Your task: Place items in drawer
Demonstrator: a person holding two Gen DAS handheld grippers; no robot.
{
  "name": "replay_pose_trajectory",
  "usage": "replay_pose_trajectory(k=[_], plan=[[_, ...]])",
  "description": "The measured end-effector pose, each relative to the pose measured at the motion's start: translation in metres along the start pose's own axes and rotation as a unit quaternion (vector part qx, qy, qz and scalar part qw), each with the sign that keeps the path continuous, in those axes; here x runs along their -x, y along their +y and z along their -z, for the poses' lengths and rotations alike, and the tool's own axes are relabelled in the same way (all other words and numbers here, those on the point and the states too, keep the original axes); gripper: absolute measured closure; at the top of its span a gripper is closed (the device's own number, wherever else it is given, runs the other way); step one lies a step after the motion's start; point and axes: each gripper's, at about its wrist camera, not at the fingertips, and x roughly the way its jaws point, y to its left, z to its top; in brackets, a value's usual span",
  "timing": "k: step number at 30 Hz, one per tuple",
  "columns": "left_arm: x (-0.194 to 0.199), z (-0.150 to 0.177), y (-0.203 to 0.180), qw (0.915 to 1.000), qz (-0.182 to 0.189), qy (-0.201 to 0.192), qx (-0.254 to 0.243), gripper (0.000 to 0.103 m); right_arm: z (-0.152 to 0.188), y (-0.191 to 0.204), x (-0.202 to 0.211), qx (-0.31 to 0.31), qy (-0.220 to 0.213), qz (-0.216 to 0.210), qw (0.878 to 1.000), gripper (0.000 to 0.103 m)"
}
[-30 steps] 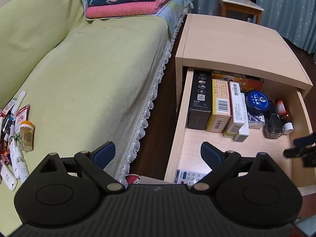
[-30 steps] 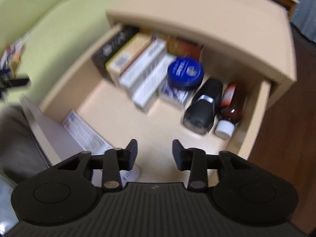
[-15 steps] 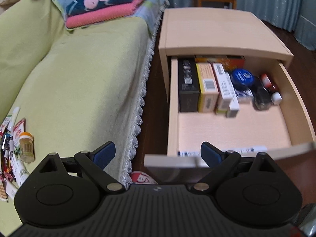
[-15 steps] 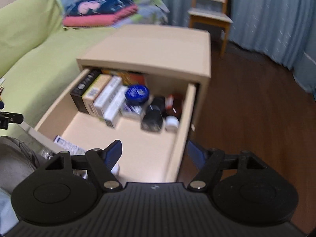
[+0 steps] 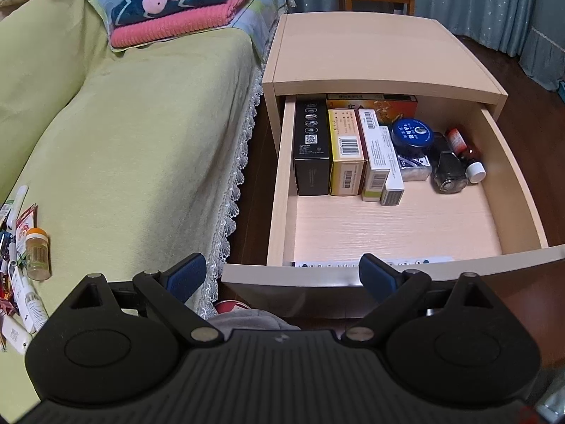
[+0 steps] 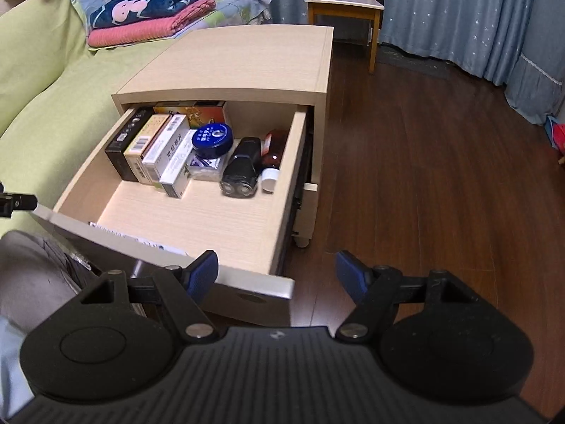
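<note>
**Drawer stood open, both tongs empty**

The drawer [image 5: 395,226] of the bedside cabinet [image 5: 374,56] was pulled fully out, and everything below is placed relative to it. Along its back half stood four boxes side by side: one black box [image 5: 311,148] at the left wall, one yellow box [image 5: 346,155] next, then two white boxes [image 5: 375,157] narrower than the rest. Behind them, against the back wall, lay one orange box [image 5: 374,100]. To the right of the boxes sat one round blue tin [image 5: 412,135] on top of a small silvery packet [image 5: 413,169], then one black shaver [image 5: 449,171], and one brown bottle [image 5: 463,148] with a white cap nearest the right wall. One flat white strip with buttons [image 5: 370,261] lay just inside the front panel. The middle of the drawer floor was bare wood.

Left of the drawer ran a bed with a green cover [image 5: 134,141]. On it, well away from the drawer, lay a heap of small items [image 5: 17,247], among them one clear jar with an orange lid [image 5: 37,252] and several white tubes. Two folded blankets [image 5: 180,3] were stacked at the bed's far end. One wooden chair [image 6: 344,3] stood beyond the cabinet.

The left tongs [image 5: 282,275] hovered before the drawer's front panel, arms wide apart, holding nothing. The right tongs [image 6: 276,274] hung over the drawer's front right corner, also spread apart and empty.
</note>
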Motion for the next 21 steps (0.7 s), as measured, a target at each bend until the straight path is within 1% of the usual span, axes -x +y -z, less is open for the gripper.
replay_pose_trajectory(k=[5, 9, 11, 15, 17, 21], plan=[[-0.012, 0.006, 0.001, 0.9997, -0.007, 0.023, -0.006, 0.009, 0.021, -0.011, -0.008, -0.004, 0.018, -0.013, 1.000, 0.032], [-0.016, 0.013, 0.002, 0.9995, -0.011, 0.030, -0.009, 0.009, 0.033, -0.013, -0.018, -0.002, 0.040, -0.014, 0.999, 0.032], [-0.020, 0.016, 0.002, 0.9993, -0.009, 0.034, -0.009, 0.009, 0.034, -0.013, -0.026, -0.004, 0.048, -0.011, 0.999, 0.034], [-0.030, 0.019, 0.000, 0.9989, -0.008, 0.043, -0.014, 0.009, 0.037, -0.012, -0.041, 0.003, 0.064, -0.002, 0.998, 0.040], [-0.034, 0.019, -0.001, 0.9987, -0.006, 0.048, -0.016, 0.009, 0.039, -0.012, -0.047, 0.003, 0.071, 0.000, 0.997, 0.040], [-0.043, 0.020, -0.001, 0.9982, -0.002, 0.057, -0.019, 0.009, 0.041, -0.009, -0.056, 0.004, 0.080, -0.004, 0.997, 0.043]])
